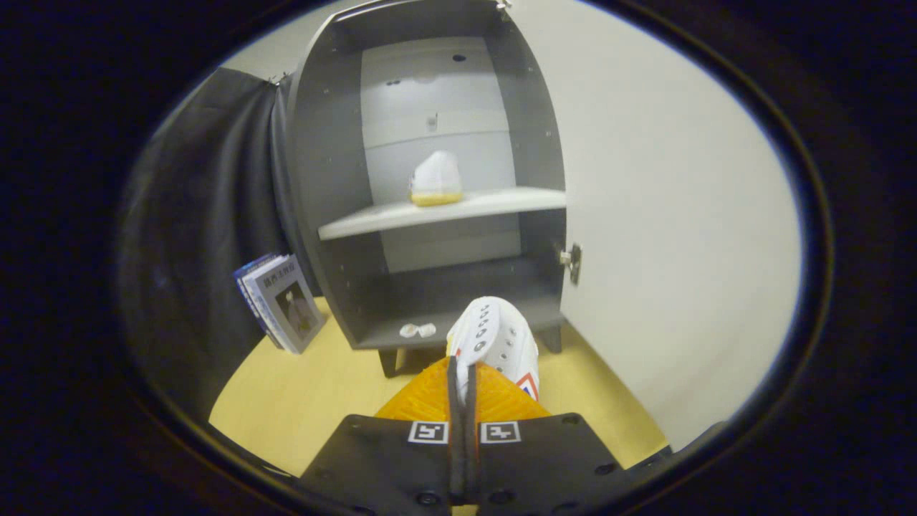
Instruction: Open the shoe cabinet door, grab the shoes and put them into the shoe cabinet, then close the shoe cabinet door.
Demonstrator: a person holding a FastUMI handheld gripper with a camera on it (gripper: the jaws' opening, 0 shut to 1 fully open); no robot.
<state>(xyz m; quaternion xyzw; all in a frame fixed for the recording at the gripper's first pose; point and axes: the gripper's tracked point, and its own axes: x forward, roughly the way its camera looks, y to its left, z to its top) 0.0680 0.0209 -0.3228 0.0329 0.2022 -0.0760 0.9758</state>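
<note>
Legible markings. Two square black-and-white fiducial tags point(462, 432) are borne on the body of the gripper point(462, 376), one on each side of the narrow slot between its closed fingers, which are pressed on the edge of a white shoe point(494, 340). A line of printed characters is seen along the top of the cover of the front book point(286, 301) leaning beside the cabinet point(322, 179); the characters are too small to be read.

Cabinet point(430, 179) front left clear by door point(666, 215) swung right. Far end of shelf point(444, 210) occupied by shoe point(435, 179). Bottom compartment open beyond fingers point(462, 380), small packet point(417, 330) at near lip. Books point(281, 301) leaned left.
</note>
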